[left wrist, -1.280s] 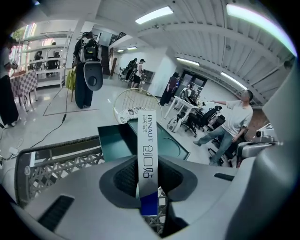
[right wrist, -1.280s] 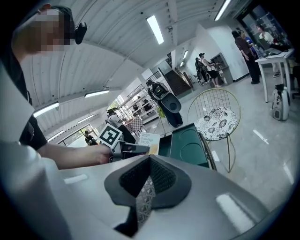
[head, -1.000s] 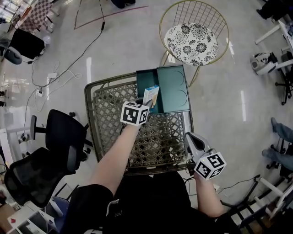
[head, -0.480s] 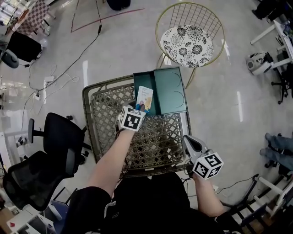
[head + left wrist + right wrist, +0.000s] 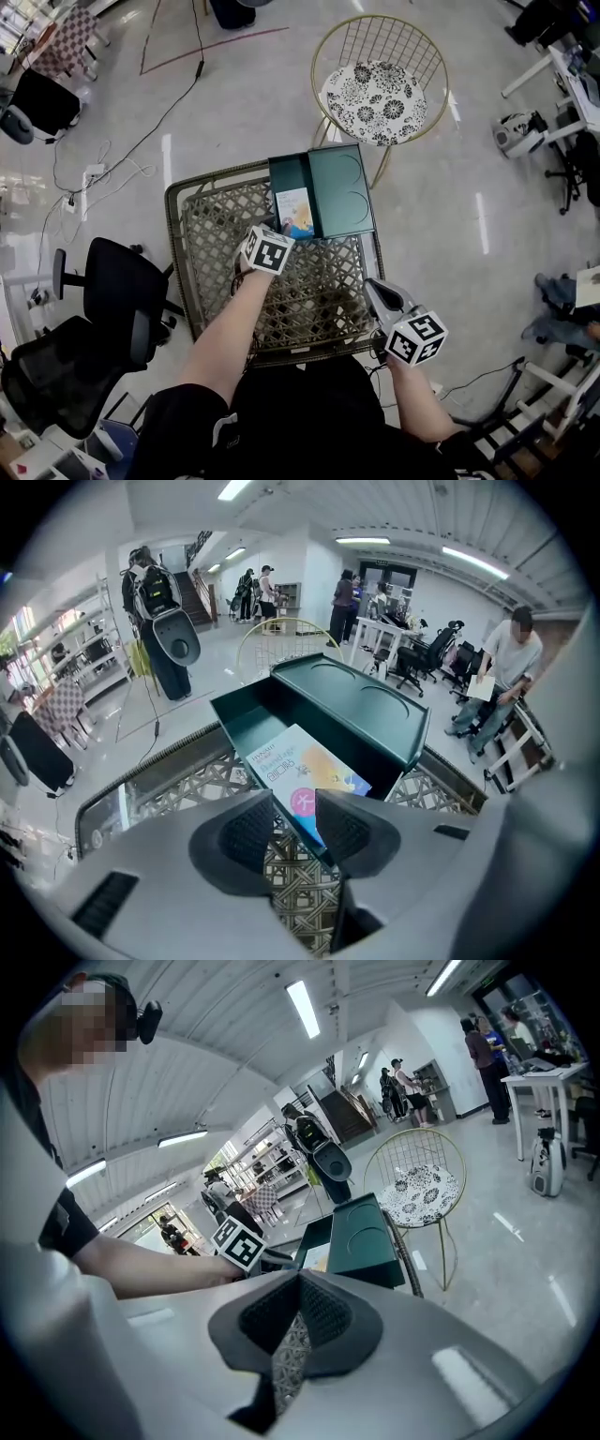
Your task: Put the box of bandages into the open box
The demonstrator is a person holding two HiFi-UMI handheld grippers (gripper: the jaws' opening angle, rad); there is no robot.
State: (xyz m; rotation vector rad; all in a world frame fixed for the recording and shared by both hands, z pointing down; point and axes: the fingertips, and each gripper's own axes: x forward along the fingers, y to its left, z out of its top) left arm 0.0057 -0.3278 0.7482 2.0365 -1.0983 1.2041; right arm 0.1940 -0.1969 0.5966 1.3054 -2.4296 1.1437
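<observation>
Dropping from upright, the flat white-and-orange bandage carton [image 5: 294, 212] is now lying in the dark green open box [image 5: 288, 170]. My left tongs [image 5: 293, 804], jaws just opening, are gaping beside the box's near wall, so I'm withdrawing straight back. Right tongs [image 5: 298, 1282] are sitting closed together, empty, well apart from the box.

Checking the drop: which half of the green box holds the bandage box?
The deep tray half: the bandage box rests in it. The flat lid half beside it is bare.

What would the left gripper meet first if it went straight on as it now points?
Probably the box of bandages, lying in the open box; the left gripper has just been opening its jaws, and the box's near end shows between them.
</observation>
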